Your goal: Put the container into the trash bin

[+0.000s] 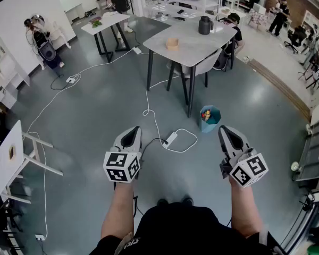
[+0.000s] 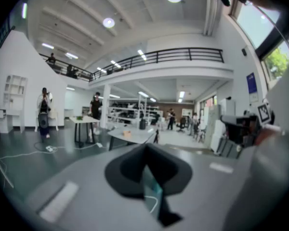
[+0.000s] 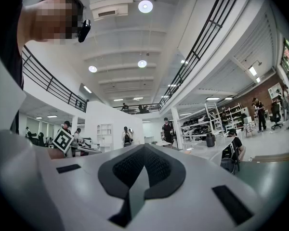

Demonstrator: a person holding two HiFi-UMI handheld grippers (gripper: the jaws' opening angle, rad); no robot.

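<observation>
The person wears a black shirt (image 1: pixel 175 230) with short sleeves, and the left sleeve (image 1: pixel 132 243) has a bit of white print, too small to read. The shoes (image 1: pixel 173 201) are black. The left gripper (image 1: pixel 130 135) and the right gripper (image 1: pixel 228 134) each have a smooth pale grey shell that comes to a point, with a black hollow shaped like a spade. Each one carries a white cube with black square marks, the left cube (image 1: pixel 121 166) and the right cube (image 1: pixel 249 170). Seen close, the right gripper's black pads (image 3: pixel 130 170) have tiny bumps, and flat black strips (image 3: pixel 229 203) sit on its shell. The left shell has pale strips (image 2: pixel 58 201).
</observation>
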